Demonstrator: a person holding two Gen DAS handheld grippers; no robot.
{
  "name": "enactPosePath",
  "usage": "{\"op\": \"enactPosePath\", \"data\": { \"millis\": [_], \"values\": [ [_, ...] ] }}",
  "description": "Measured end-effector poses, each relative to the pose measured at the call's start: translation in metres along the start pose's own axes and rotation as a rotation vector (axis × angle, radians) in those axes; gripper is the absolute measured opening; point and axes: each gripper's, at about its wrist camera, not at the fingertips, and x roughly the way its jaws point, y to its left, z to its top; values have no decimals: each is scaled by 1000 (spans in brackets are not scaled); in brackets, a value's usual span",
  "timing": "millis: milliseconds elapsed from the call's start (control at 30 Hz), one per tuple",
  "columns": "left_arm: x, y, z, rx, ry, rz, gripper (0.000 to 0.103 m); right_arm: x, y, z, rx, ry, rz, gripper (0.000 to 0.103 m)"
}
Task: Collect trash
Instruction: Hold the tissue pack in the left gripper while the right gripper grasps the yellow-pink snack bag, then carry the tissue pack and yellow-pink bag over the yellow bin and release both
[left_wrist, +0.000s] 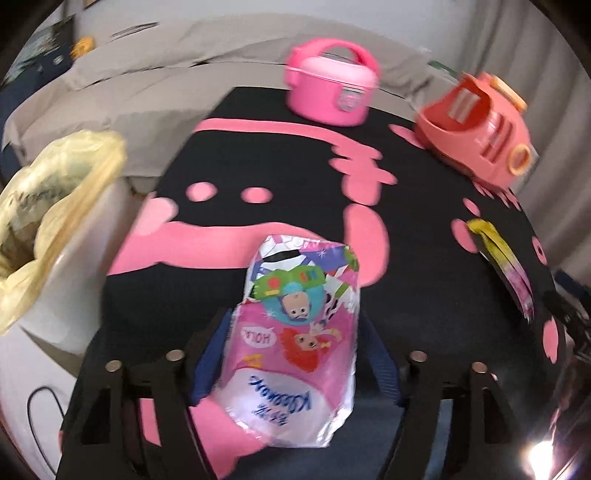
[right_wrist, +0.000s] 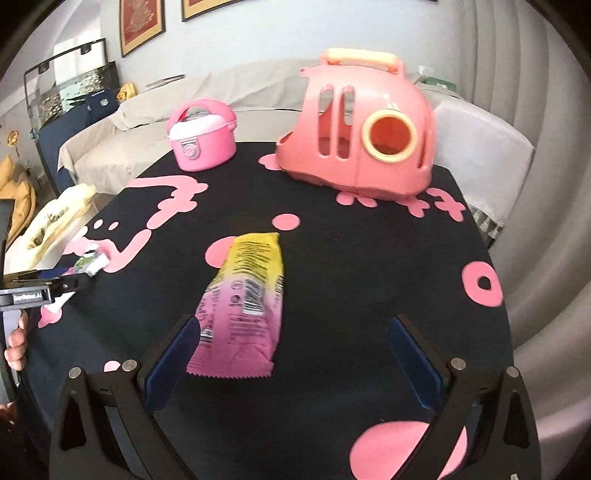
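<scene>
The bin (left_wrist: 55, 236) beside the worktop (left_wrist: 424, 295) has a yellow liner; its contents are unclear. The left claw (left_wrist: 291, 354) straddles the cartoon pouch (left_wrist: 299, 332), whether pressing I cannot tell; the right claw (right_wrist: 295, 354) gapes around the yellow-pink wrapper (right_wrist: 247, 299), only its left pad touching.

Soft, even indoor daylight; both fisheye views are slightly blurred.
We see straight lines bow toward dark, vignetted corners, a white glare spot (left_wrist: 537, 452) at the left view's lower right, and smeared edges on the yellow bag (left_wrist: 55, 221).
</scene>
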Motion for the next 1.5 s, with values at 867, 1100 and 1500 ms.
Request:
{"op": "enactPosePath", "data": {
  "millis": [867, 1100, 1500],
  "values": [
    [-8, 4, -7, 19, 27, 4, 79, 44, 18, 27, 17, 84, 74, 30],
    [-1, -4, -4, 40, 33, 34, 62, 21, 21, 25, 17, 42, 89, 30],
    [-65, 1, 5, 52, -133, 60, 42, -28, 51, 45, -43, -70, 120, 29]
  ]
}}
